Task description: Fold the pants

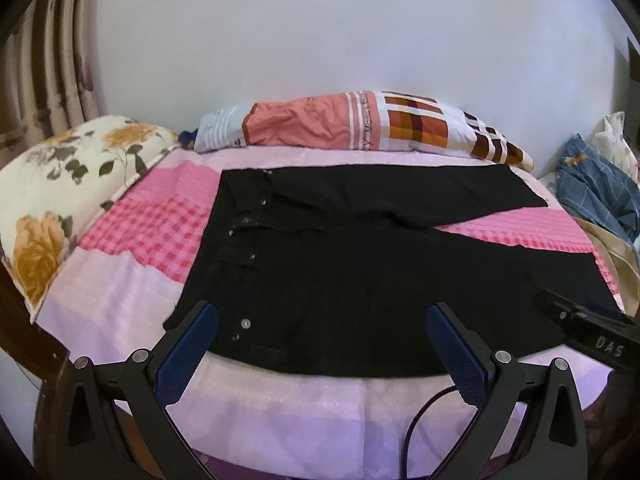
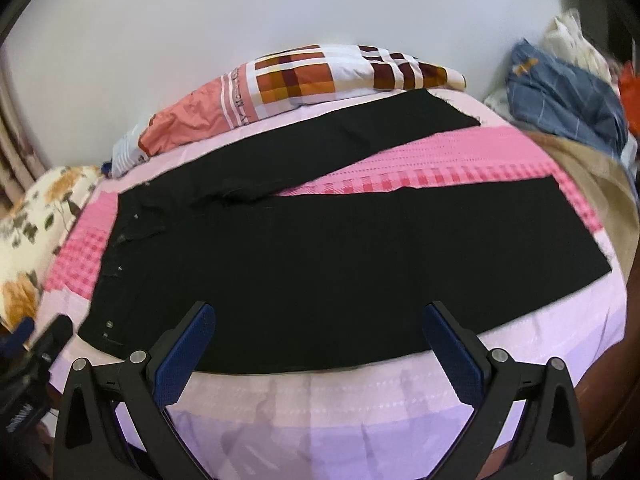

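Observation:
Black pants [image 1: 340, 272] [image 2: 304, 256] lie flat on the bed, waistband to the left, both legs spread to the right in a V. My left gripper [image 1: 322, 316] hovers open over the near edge by the waistband, nothing between its blue pads [image 1: 188, 344]. My right gripper [image 2: 320, 314] is open too, above the near leg's front edge. In the left wrist view the right gripper's black body [image 1: 592, 332] shows at the right over the near leg. The left gripper's body [image 2: 36, 356] appears at the lower left of the right wrist view.
A pink and lilac checked bedsheet [image 1: 132, 292] covers the bed. A floral pillow [image 1: 60, 200] lies at the left, a folded orange patchwork quilt [image 1: 360, 124] against the back wall, a blue garment heap [image 2: 568, 92] at the right. A black cable [image 1: 420, 412] hangs near the front edge.

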`<move>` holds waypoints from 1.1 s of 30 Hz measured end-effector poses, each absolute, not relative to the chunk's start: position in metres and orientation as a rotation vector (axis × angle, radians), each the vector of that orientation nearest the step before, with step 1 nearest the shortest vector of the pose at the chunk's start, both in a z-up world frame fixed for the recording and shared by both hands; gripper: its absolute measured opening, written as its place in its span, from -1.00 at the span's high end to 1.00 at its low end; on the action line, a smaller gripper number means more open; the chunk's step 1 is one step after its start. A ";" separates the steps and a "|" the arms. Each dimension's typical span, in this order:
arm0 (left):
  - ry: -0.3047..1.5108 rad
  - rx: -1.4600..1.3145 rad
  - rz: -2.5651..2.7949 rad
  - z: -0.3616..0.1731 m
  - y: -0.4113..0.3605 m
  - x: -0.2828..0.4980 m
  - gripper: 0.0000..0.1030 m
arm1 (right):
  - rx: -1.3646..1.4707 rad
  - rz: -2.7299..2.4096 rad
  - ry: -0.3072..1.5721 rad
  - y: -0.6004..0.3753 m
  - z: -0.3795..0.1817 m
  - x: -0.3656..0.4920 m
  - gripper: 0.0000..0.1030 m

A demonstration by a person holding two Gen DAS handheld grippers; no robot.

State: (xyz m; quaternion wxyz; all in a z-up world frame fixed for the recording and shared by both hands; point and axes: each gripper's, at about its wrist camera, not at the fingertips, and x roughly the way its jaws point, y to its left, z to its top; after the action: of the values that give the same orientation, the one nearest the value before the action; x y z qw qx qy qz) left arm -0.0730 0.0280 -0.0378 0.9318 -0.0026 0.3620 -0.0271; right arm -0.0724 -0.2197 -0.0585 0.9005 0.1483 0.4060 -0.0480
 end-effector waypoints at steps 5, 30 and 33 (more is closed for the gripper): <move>0.758 -0.043 -0.058 -0.040 0.037 -0.074 -1.00 | 0.379 -0.006 0.835 -0.214 -0.059 -0.077 -0.99; 0.835 -0.180 -0.108 -0.043 0.099 0.005 -1.00 | 0.333 0.032 0.848 -0.213 -0.031 -0.016 -0.99; 0.808 -0.107 -0.025 -0.036 0.131 0.062 -1.00 | 0.380 0.041 0.894 -0.218 -0.043 -0.002 -0.99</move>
State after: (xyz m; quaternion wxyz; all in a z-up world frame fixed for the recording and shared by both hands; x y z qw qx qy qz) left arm 0.0622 0.1308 -0.0362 0.9181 -0.0522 0.3927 -0.0122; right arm -0.0020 -0.2180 -0.0434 0.8842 0.1826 0.4295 0.0199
